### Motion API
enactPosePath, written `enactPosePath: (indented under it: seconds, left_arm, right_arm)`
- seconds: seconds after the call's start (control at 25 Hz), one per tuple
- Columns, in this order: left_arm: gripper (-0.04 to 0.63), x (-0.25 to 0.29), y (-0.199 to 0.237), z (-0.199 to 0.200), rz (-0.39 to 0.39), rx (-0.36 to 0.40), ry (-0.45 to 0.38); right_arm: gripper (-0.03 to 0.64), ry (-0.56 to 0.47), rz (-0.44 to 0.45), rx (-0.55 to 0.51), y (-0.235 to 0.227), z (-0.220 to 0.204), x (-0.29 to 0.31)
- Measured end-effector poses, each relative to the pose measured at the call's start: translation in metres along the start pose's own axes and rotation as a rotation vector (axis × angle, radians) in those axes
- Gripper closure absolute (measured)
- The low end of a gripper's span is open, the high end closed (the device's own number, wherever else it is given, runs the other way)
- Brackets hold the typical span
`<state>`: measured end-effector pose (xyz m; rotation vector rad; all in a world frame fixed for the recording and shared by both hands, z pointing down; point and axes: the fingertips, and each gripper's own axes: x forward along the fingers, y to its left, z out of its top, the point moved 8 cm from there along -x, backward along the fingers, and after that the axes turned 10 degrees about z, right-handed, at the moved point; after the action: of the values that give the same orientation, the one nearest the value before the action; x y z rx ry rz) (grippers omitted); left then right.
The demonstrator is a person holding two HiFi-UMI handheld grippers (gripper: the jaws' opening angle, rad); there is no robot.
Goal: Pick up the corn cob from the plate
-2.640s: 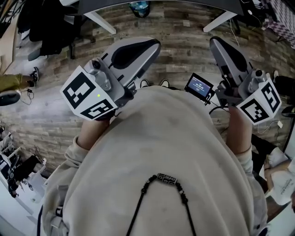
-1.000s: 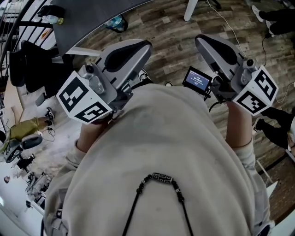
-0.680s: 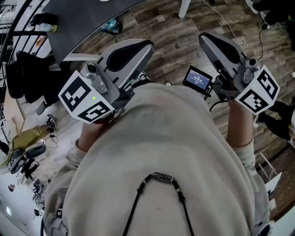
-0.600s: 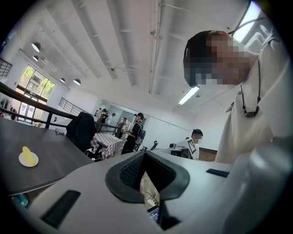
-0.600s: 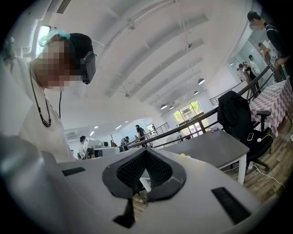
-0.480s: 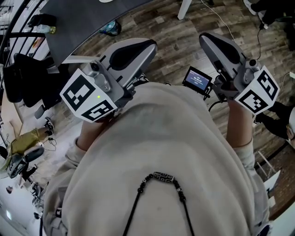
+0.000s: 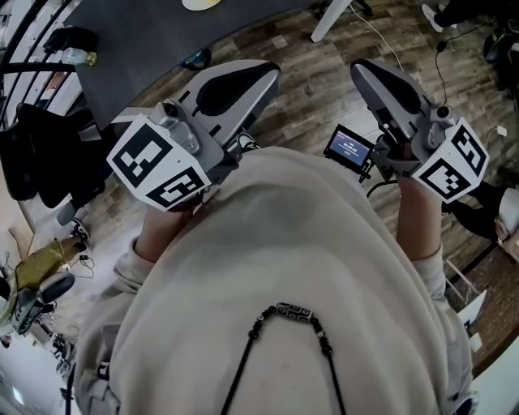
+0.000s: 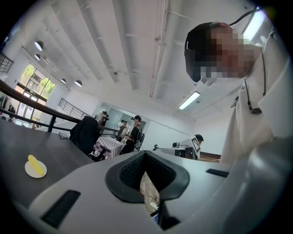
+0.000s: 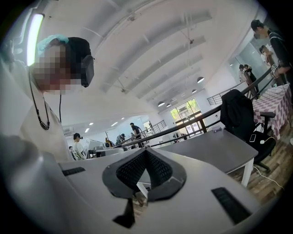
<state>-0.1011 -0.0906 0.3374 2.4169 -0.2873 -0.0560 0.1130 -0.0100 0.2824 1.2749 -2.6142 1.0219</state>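
Observation:
A yellow corn cob lies on a small white plate on a dark grey table, far off at the left of the left gripper view. In the head view only the plate's edge shows at the top, on the table. My left gripper and right gripper are held close to the person's chest, well short of the table. Both are shut with nothing between the pads. The left gripper and the right gripper each show closed tips in their own views.
A small screen device hangs at the person's waist between the grippers. A black jacket on a chair stands left of the table. White table legs rise from the wooden plank floor. Several people stand in the background.
The head view has swung so that the dark table and the plate's edge come in at the top. Both grippers stay shut near the chest and have sunk a little.

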Motion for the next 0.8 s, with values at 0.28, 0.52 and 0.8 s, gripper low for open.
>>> enactPosePath:
  seconds: [0.28, 0.52, 0.8]
  left_arm:
    - [0.589, -0.009, -0.013, -0.013, -0.052, 0.005, -0.002]
    - [0.589, 0.000, -0.069, -0.007, 0.018, 0.039, -0.017]
    - [0.589, 0.028, -0.110, 0.043, 0.037, 0.144, 0.236]
  right_arm:
    - [0.603, 0.009, 0.000, -0.011, 0.010, -0.010, -0.013]
    - [0.603, -0.002, 0.064, -0.054, 0.025, 0.011, -0.063]
    - [0.603, -0.170, 0.099, 0.027, 0.023, 0.038, -0.104]
